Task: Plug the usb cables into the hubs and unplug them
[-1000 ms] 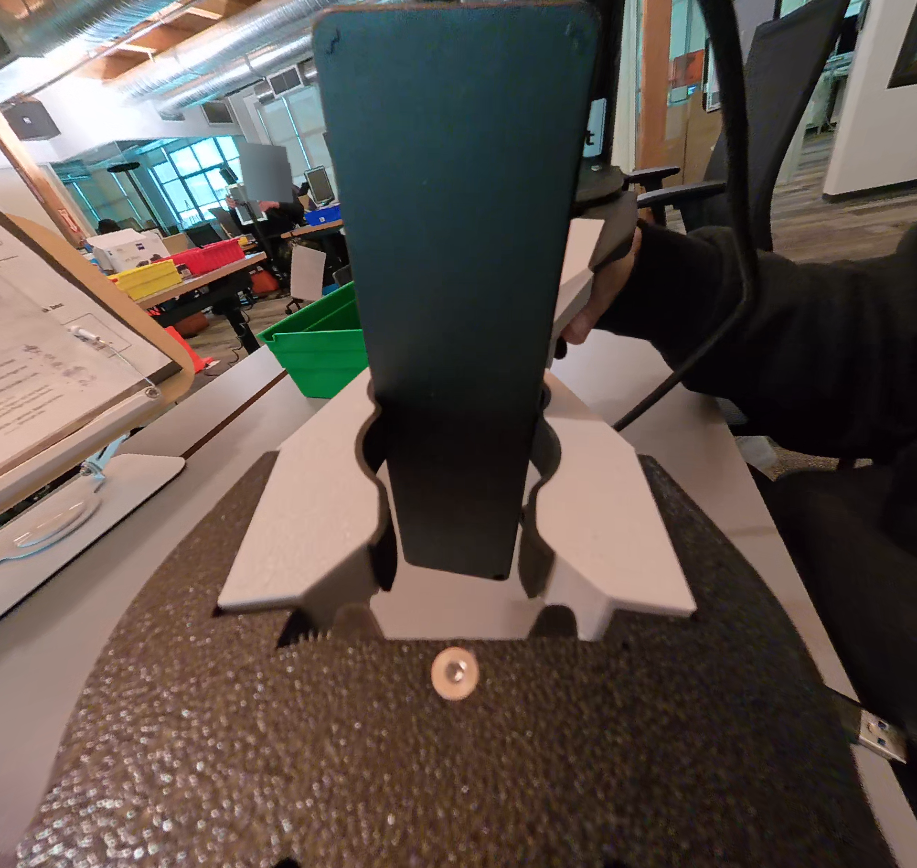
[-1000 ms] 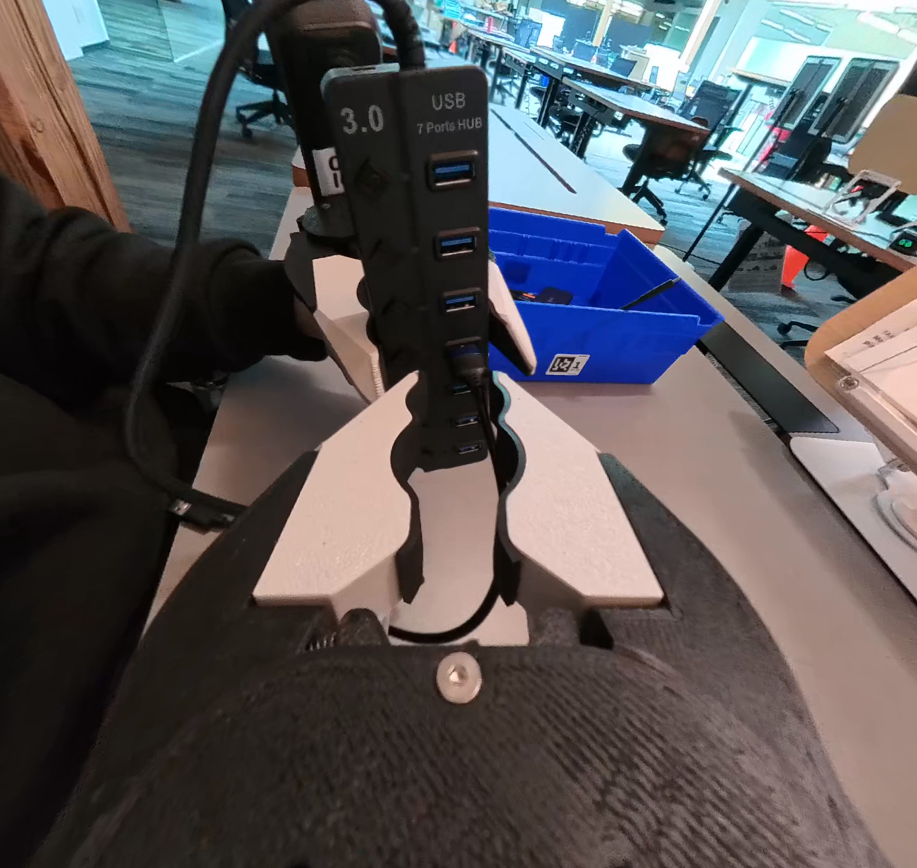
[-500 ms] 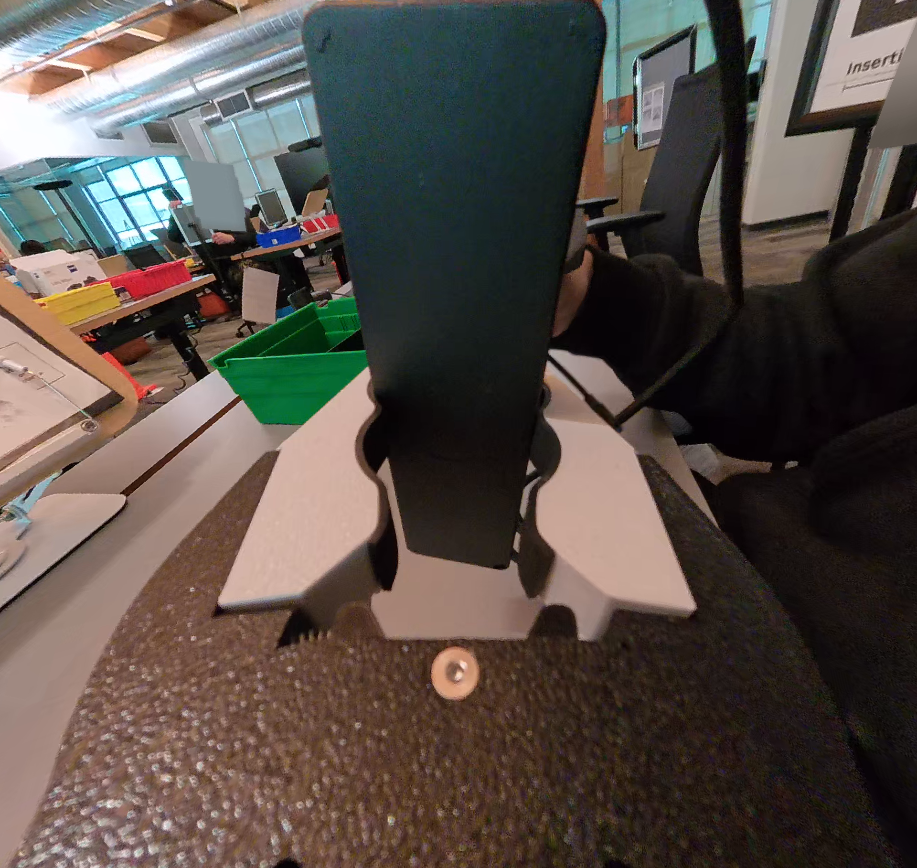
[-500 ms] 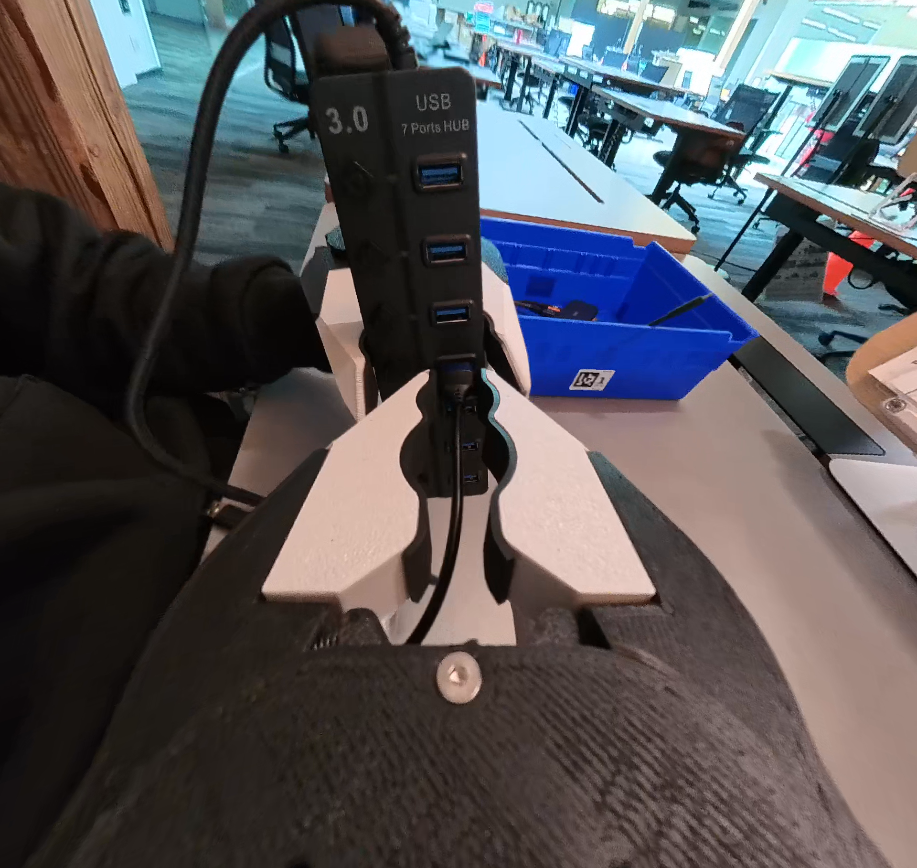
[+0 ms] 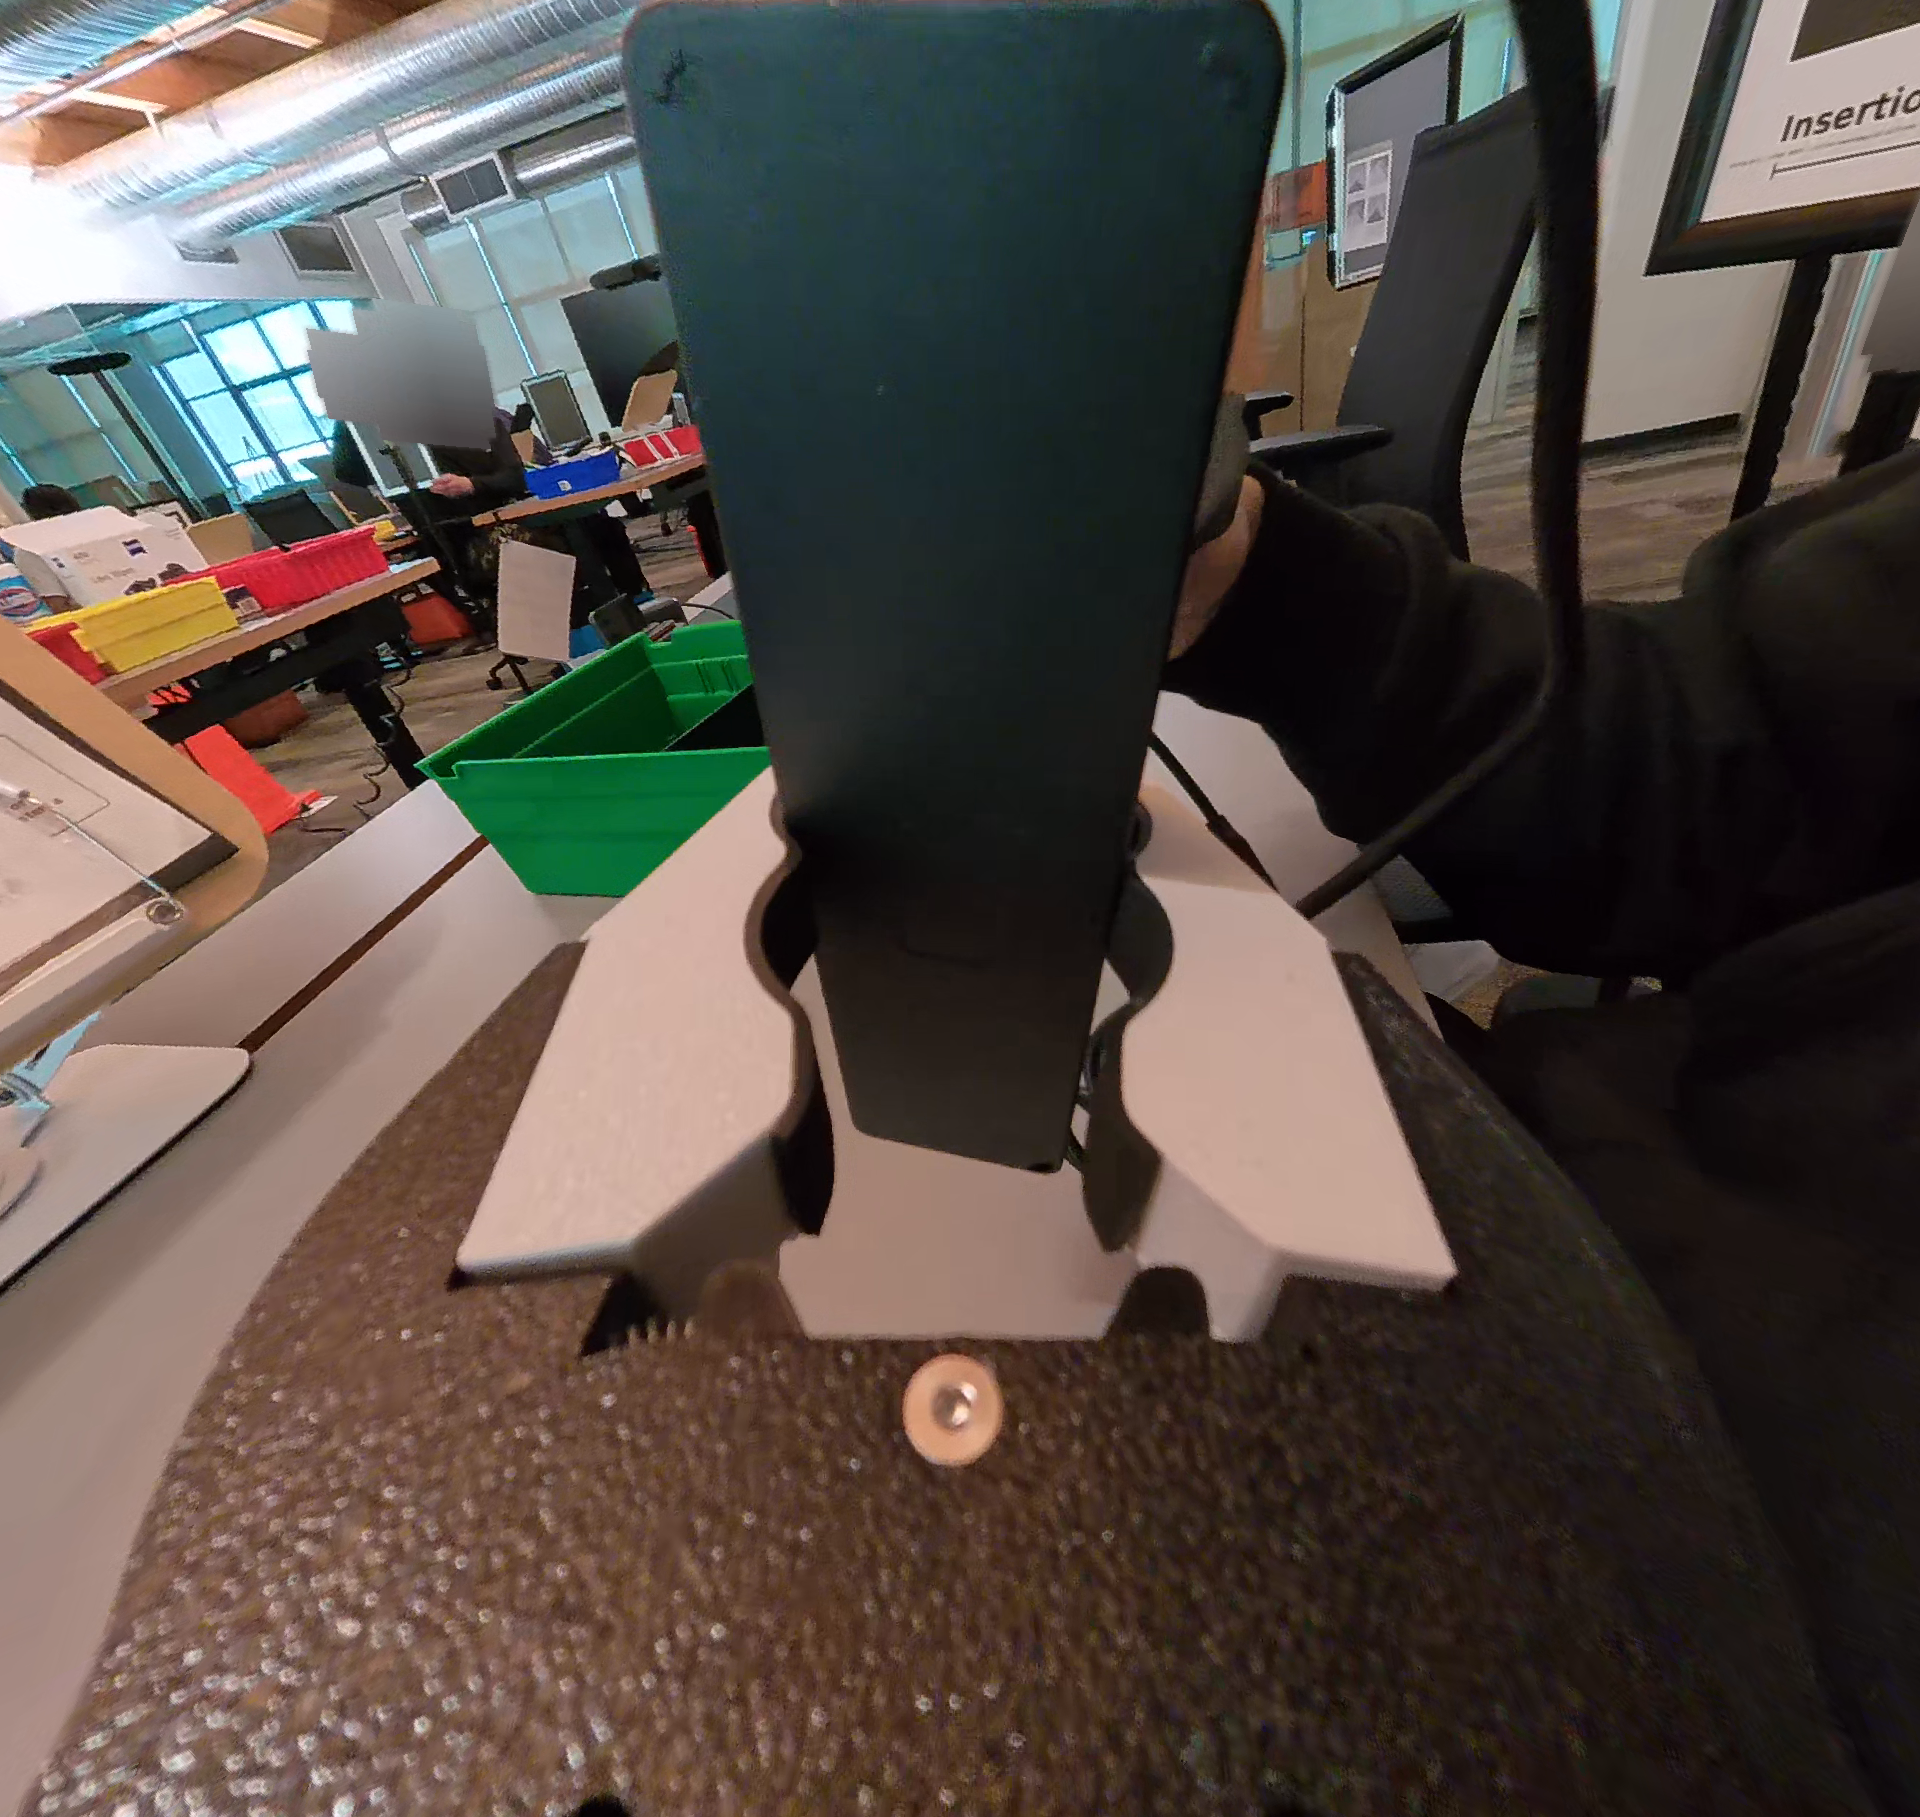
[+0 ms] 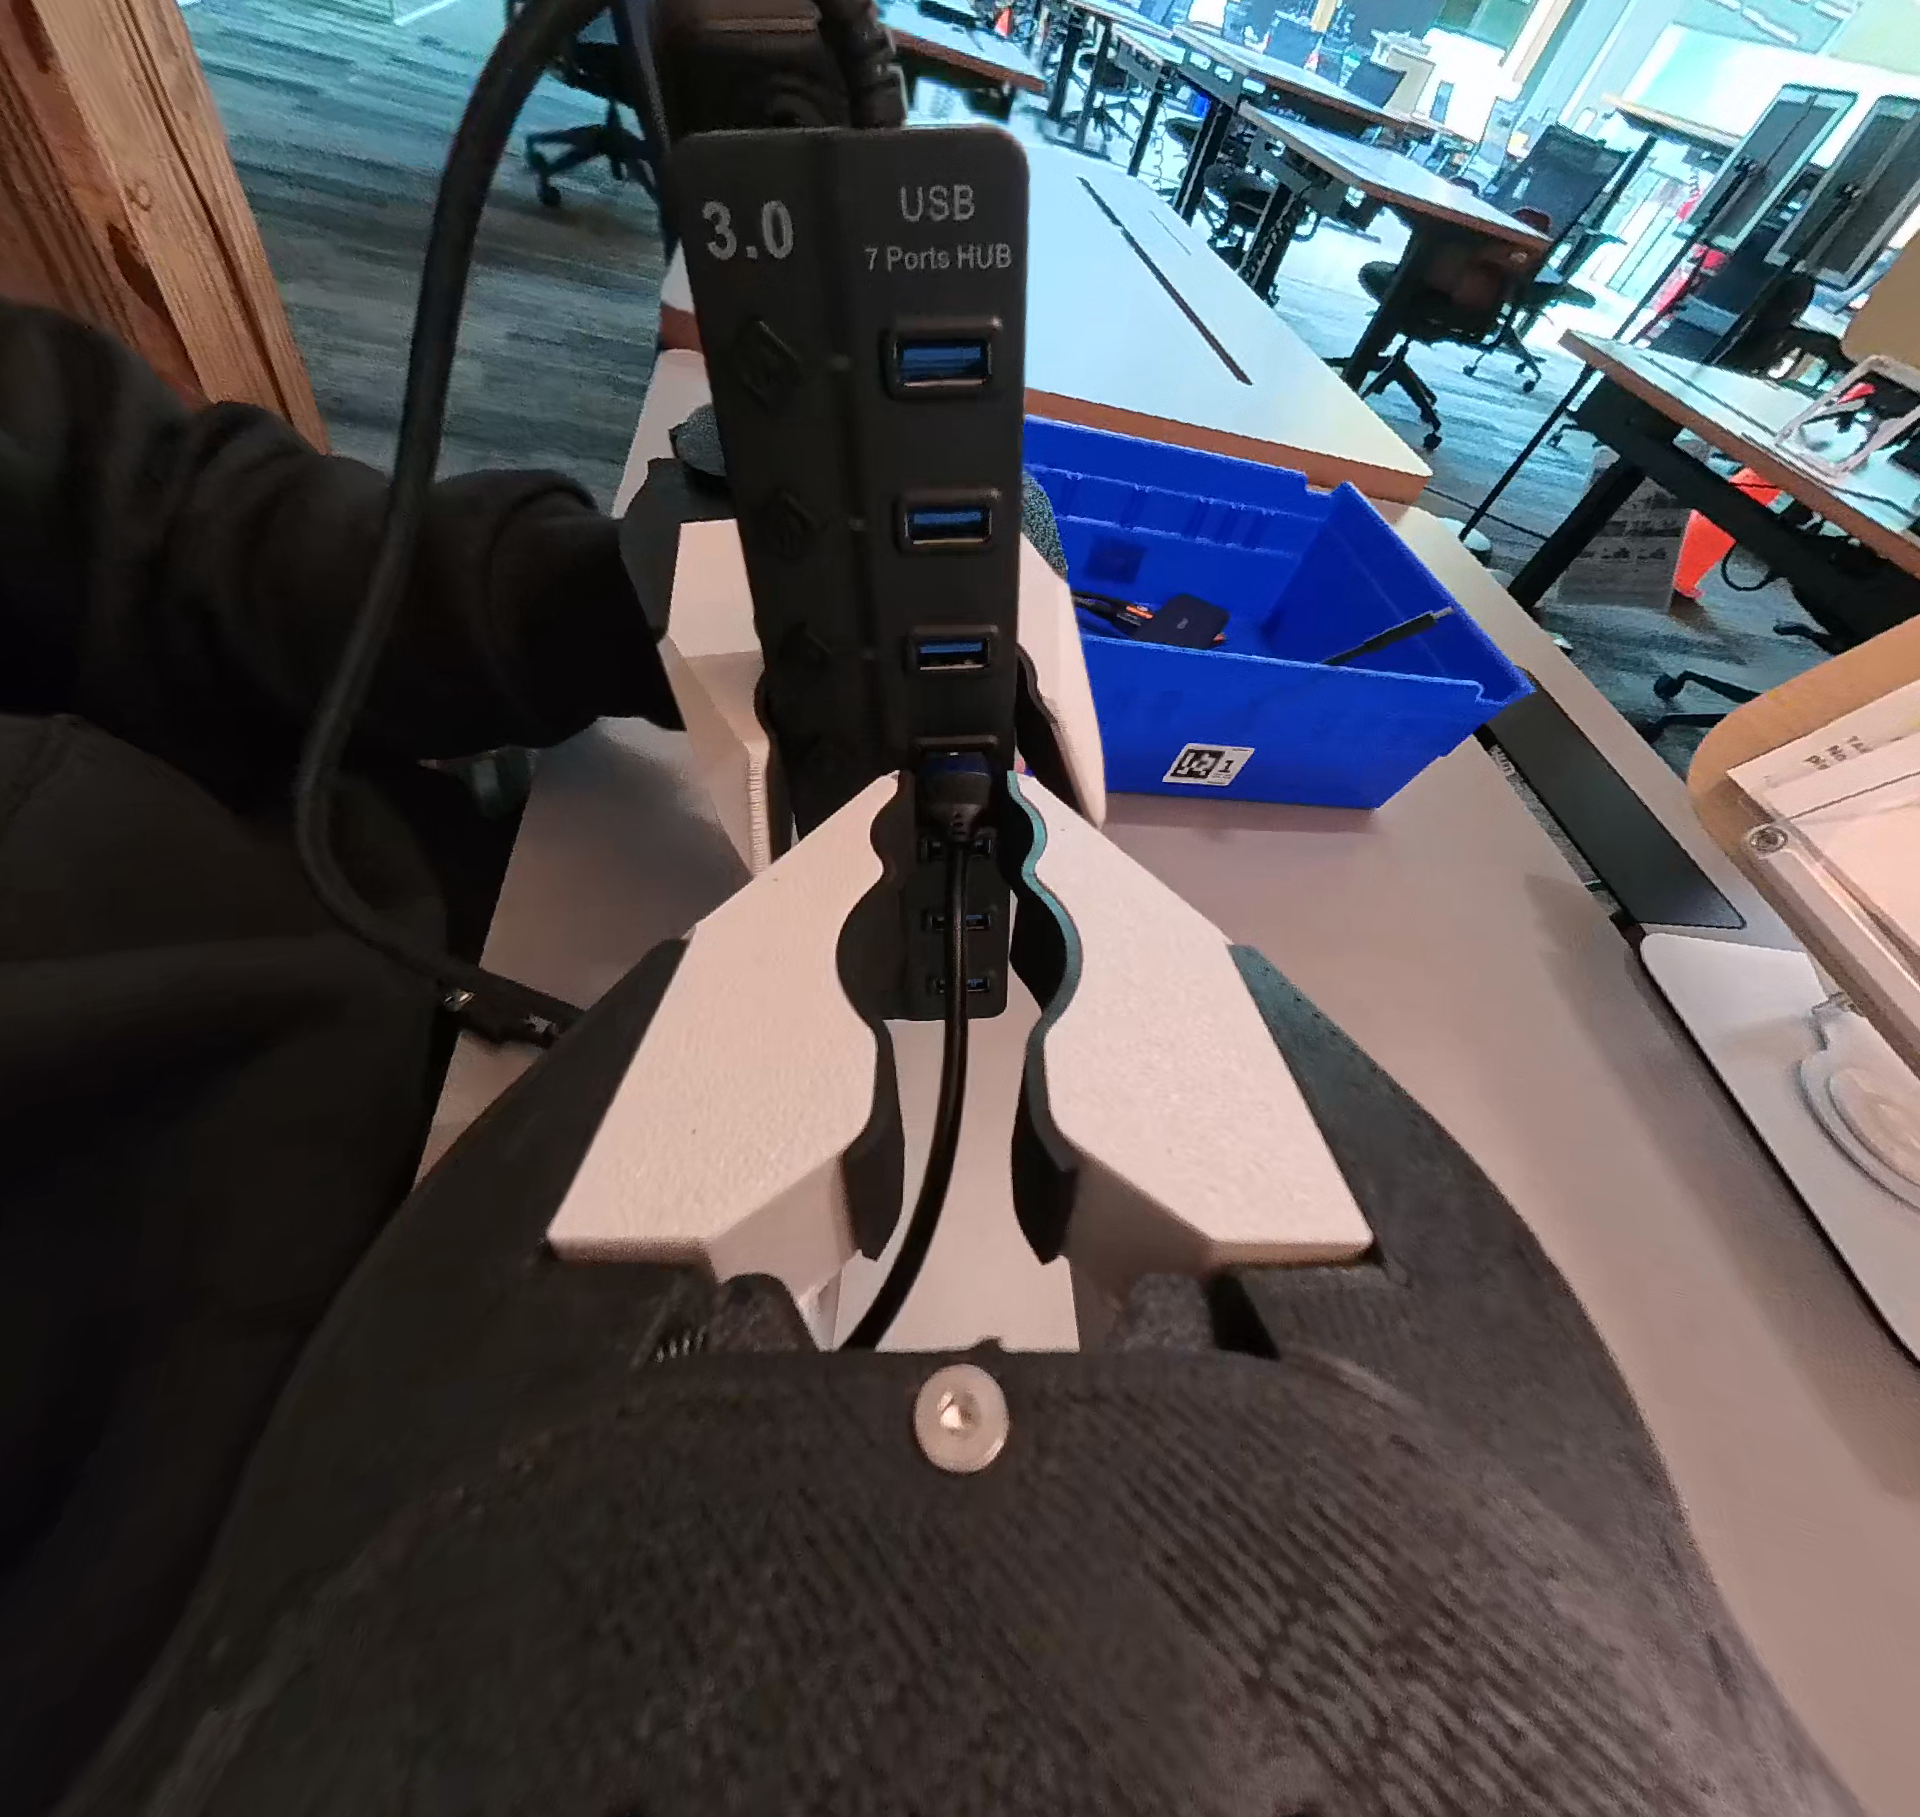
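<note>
The left gripper (image 5: 951, 1071) is clamped on the lower end of the black USB hub (image 5: 951, 541), holding it upright above the grey surface (image 5: 343, 946); from this side only the hub's plain back shows. In the right wrist view the hub (image 6: 862, 562) faces the camera with its column of blue ports, and a blue-tipped plug (image 6: 954, 778) sits in the fourth port down, at 12 o'clock from the right gripper (image 6: 956, 978). The thin black cable (image 6: 940, 1123) runs from the plug back between the right gripper's fingers (image 6: 1174, 1071), which stand close beside it; whether they actually pinch the cable cannot be told. The hub's own thick lead (image 6: 405, 541) loops off to 9 o'clock.

The step in hand looks like the plugging or unplugging of this cable at the fourth port; which direction cannot be read from one moment. If it is the pull, the right gripper needs a firm hold near the plug and a straight draw along the port's axis while the left gripper braces the hub. A blue bin (image 6: 1278, 666) lies at 2 o'clock, a green bin (image 5: 603, 780) at 10 o'clock in the left view.
</note>
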Action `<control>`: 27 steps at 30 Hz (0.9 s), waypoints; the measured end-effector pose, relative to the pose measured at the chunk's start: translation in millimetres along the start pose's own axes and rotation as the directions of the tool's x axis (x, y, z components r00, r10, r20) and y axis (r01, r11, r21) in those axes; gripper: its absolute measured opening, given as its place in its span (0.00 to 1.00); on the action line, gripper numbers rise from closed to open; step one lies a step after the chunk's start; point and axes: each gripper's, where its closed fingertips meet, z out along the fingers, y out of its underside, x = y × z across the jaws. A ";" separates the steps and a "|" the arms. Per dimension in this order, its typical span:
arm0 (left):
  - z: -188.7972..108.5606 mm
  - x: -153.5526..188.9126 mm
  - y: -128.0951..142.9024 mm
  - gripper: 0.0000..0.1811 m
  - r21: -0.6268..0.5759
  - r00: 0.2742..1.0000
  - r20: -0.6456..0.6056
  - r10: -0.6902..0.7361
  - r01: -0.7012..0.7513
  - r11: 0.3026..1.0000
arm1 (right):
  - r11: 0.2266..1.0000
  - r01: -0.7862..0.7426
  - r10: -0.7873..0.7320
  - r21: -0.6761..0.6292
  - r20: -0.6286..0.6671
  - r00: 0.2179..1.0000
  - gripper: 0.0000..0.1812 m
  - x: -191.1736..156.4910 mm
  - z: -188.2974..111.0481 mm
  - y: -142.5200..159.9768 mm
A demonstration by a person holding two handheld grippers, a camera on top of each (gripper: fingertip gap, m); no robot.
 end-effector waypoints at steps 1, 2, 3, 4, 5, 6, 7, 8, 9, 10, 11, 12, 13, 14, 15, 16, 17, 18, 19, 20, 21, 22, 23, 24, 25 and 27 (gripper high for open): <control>-0.1 -1.7 0.7 0.30 -0.006 1.000 0.009 -0.005 0.005 1.000 | 1.000 0.003 -0.003 -0.006 -0.005 1.000 0.08 0.3 0.0 0.4; -4.8 -10.6 1.9 0.30 -0.010 0.998 0.059 -0.008 0.008 1.000 | 1.000 0.002 -0.003 -0.013 -0.031 1.000 0.08 4.5 -2.2 1.1; -19.0 -25.2 1.5 0.30 0.006 0.993 0.116 -0.019 0.018 1.000 | 1.000 -0.002 0.001 -0.008 -0.140 0.990 0.08 24.4 -17.1 0.8; -38.4 -40.7 -2.4 0.30 0.045 0.984 0.161 -0.075 0.069 0.997 | 0.999 -0.026 0.031 0.023 -0.238 0.971 0.08 46.7 -45.2 -0.7; -56.7 -52.1 -9.3 0.30 0.078 0.974 0.195 -0.115 0.102 0.992 | 0.992 -0.072 0.101 0.105 -0.300 0.949 0.08 64.6 -79.6 -4.8; -70.5 -58.1 -19.1 0.30 0.103 0.968 0.229 -0.105 0.083 0.991 | 0.980 -0.117 0.170 0.161 -0.373 0.912 0.08 83.1 -114.8 -0.4; -79.2 -58.6 -29.5 0.30 0.116 0.967 0.245 -0.070 0.043 0.992 | 0.978 -0.158 0.202 0.134 -0.451 0.869 0.08 98.4 -145.1 18.3; -84.6 -59.2 -36.9 0.30 0.114 0.964 0.262 -0.044 0.015 0.993 | 0.982 -0.161 0.187 0.097 -0.579 0.794 0.08 116.7 -176.6 37.0; -88.0 -61.0 -41.2 0.30 0.104 0.959 0.281 -0.026 -0.004 0.995 | 0.987 -0.142 0.158 0.080 -0.695 0.702 0.08 132.6 -207.1 49.4; -90.0 -62.2 -43.4 0.30 0.098 0.957 0.291 -0.016 -0.013 0.995 | 0.986 -0.142 0.155 0.085 -0.778 0.609 0.08 144.5 -234.5 59.1; -90.6 -62.2 -45.1 0.30 0.109 0.957 0.290 -0.020 -0.012 0.994 | 0.985 -0.133 0.163 0.110 -0.847 0.507 0.07 154.9 -260.4 66.2; -90.0 -62.1 -45.5 0.30 0.122 0.958 0.283 -0.036 0.002 0.993 | 0.986 -0.094 0.162 0.135 -0.899 0.406 0.08 163.1 -283.9 71.0; -89.0 -62.8 -44.5 0.30 0.129 0.958 0.283 -0.049 0.013 0.992 | 0.989 -0.050 0.150 0.141 -0.924 0.352 0.07 167.2 -297.7 75.9; -87.8 -64.1 -43.2 0.30 0.129 0.955 0.291 -0.053 0.015 0.991 | 0.992 -0.025 0.124 0.123 -0.935 0.331 0.08 170.0 -303.9 82.7; -86.3 -65.1 -42.0 0.30 0.126 0.953 0.297 -0.056 0.020 0.992 | 0.997 -0.018 0.079 0.077 -0.952 0.294 0.08 173.8 -309.4 92.6; -84.4 -64.3 -41.3 0.30 0.121 0.955 0.291 -0.061 0.027 0.992 | 1.000 -0.018 0.019 0.014 -0.967 0.253 0.07 177.6 -313.1 103.3; -82.6 -64.0 -41.4 0.30 0.119 0.954 0.292 -0.062 0.029 0.993 | 0.998 -0.031 -0.038 -0.047 -0.967 0.253 0.08 180.6 -309.2 114.6; -81.0 -63.5 -41.7 0.30 0.116 0.954 0.295 -0.057 0.023 0.993 | 0.994 -0.066 -0.065 -0.089 -0.953 0.296 0.08 183.0 -298.3 127.3; -78.6 -61.0 -41.6 0.30 0.108 0.958 0.283 -0.050 0.021 0.994 | 0.987 -0.116 -0.064 -0.115 -0.926 0.372 0.07 183.5 -282.4 139.8; -76.6 -59.0 -41.5 0.30 0.100 0.961 0.274 -0.045 0.018 0.995 | 0.974 -0.177 -0.043 -0.138 -0.890 0.453 0.07 181.6 -265.0 152.7; -75.5 -58.6 -41.6 0.30 0.093 0.960 0.279 -0.037 0.011 0.996 | 0.953 -0.251 -0.020 -0.172 -0.859 0.511 0.08 178.3 -251.4 166.8; -74.2 -57.5 -41.3 0.30 0.084 0.961 0.275 -0.032 0.009 0.996 | 0.927 -0.306 -0.025 -0.215 -0.853 0.522 0.13 177.5 -246.2 177.2; -73.4 -56.5 -41.2 0.30 0.078 0.962 0.271 -0.030 0.009 0.997 | 0.910 -0.332 -0.051 -0.246 -0.864 0.501 0.19 178.9 -246.7 181.0; -73.3 -56.2 -41.7 0.30 0.078 0.962 0.273 -0.028 0.007 0.997 | 0.902 -0.339 -0.066 -0.267 -0.861 0.503 0.21 177.8 -244.4 179.3; -73.2 -55.6 -42.7 0.30 0.080 0.962 0.271 -0.028 0.006 0.997 | 0.902 -0.333 -0.064 -0.275 -0.848 0.526 0.24 174.3 -238.7 172.9; -72.8 -53.5 -46.2 0.30 0.098 0.965 0.261 -0.035 0.010 0.995 | 0.936 -0.277 -0.014 -0.217 -0.810 0.587 0.30 165.4 -219.0 144.2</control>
